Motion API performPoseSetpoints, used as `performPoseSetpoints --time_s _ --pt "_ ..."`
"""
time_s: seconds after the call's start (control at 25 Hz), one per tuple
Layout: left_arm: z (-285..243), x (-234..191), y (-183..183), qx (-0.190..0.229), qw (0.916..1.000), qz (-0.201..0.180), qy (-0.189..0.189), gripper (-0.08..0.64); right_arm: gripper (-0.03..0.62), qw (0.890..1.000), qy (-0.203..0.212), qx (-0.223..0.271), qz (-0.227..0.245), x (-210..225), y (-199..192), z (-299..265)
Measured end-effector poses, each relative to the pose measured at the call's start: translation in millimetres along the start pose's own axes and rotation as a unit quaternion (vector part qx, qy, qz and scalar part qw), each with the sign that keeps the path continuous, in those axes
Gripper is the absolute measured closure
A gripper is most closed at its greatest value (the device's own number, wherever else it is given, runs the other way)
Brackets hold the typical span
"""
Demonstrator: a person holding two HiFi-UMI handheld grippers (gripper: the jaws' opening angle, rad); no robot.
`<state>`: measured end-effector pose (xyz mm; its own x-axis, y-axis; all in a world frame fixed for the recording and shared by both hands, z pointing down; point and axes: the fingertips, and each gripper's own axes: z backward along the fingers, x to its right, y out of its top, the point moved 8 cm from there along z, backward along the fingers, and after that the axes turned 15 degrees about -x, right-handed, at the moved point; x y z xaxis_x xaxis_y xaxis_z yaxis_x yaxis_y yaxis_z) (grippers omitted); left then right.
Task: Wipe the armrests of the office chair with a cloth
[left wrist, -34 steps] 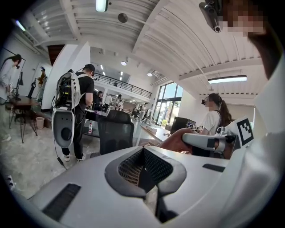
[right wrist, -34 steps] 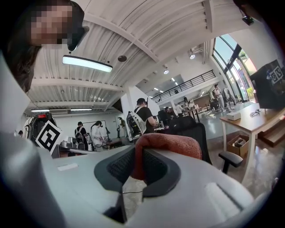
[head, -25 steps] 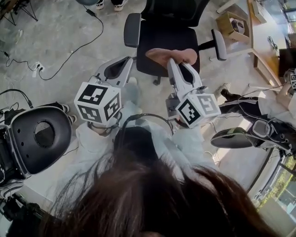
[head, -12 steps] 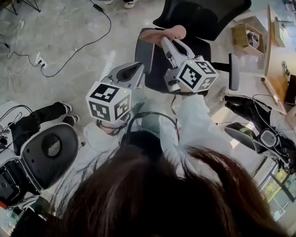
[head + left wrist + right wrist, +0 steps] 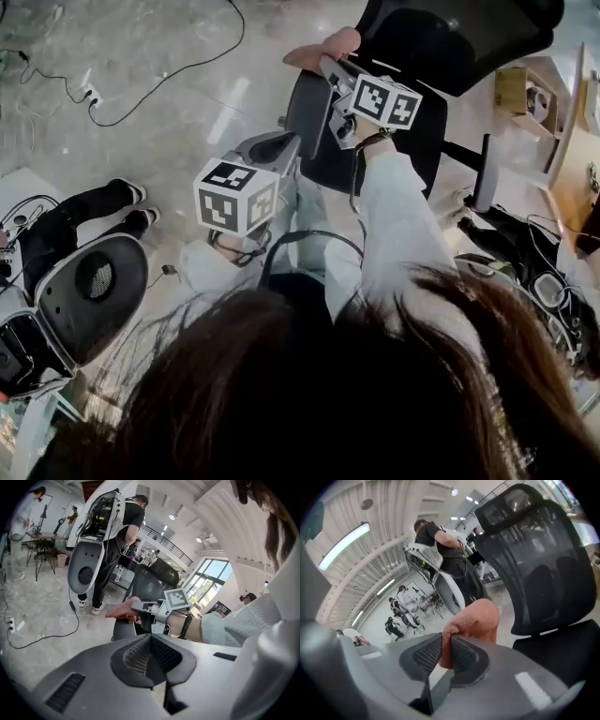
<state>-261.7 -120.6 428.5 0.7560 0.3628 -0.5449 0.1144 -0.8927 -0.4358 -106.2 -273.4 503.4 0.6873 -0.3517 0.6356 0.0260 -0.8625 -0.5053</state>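
Right gripper view: cloth (image 5: 476, 620), salmon-pink and nappy, bunched into a soft rounded lump, clamped between the black ribbed pads of the right gripper (image 5: 446, 651). Behind it, office chair (image 5: 543, 564) with dark mesh back and black padded seat. Head view: cloth held over the far end of the near armrest (image 5: 307, 112), a smooth, dark, elongated pad; contact not discernible. Left gripper view: left gripper (image 5: 151, 654), grey-shelled, jaws pressed together on nothing.
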Motion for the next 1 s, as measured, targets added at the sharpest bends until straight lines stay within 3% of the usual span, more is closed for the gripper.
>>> performPoseSetpoints --time_s 0.12,0.24,0.52,1.0 --pt "-5.0 -5.6 -3.0 -0.001 0.9999 0.011 0.002 0.558 0.554 0.994 -0.021 -0.095 -0.051 5.7 -30.2 -17.7" --pt "-15.3 -0.8 1.8 0.001 0.9999 0.011 0.006 0.558 0.554 0.985 -0.032 -0.143 -0.094 15.3 -54.3 -16.3" --pt "-9.2 -2.3 4.5 0.017 0.9997 0.007 0.013 0.558 0.554 0.981 -0.026 -0.158 -0.109 3.2 -77.2 -8.9" --pt "2.4 -1.2 1.5 0.037 0.9981 0.025 0.041 0.558 0.554 0.972 0.031 -0.209 -0.101 -23.5 -158.9 45.2"
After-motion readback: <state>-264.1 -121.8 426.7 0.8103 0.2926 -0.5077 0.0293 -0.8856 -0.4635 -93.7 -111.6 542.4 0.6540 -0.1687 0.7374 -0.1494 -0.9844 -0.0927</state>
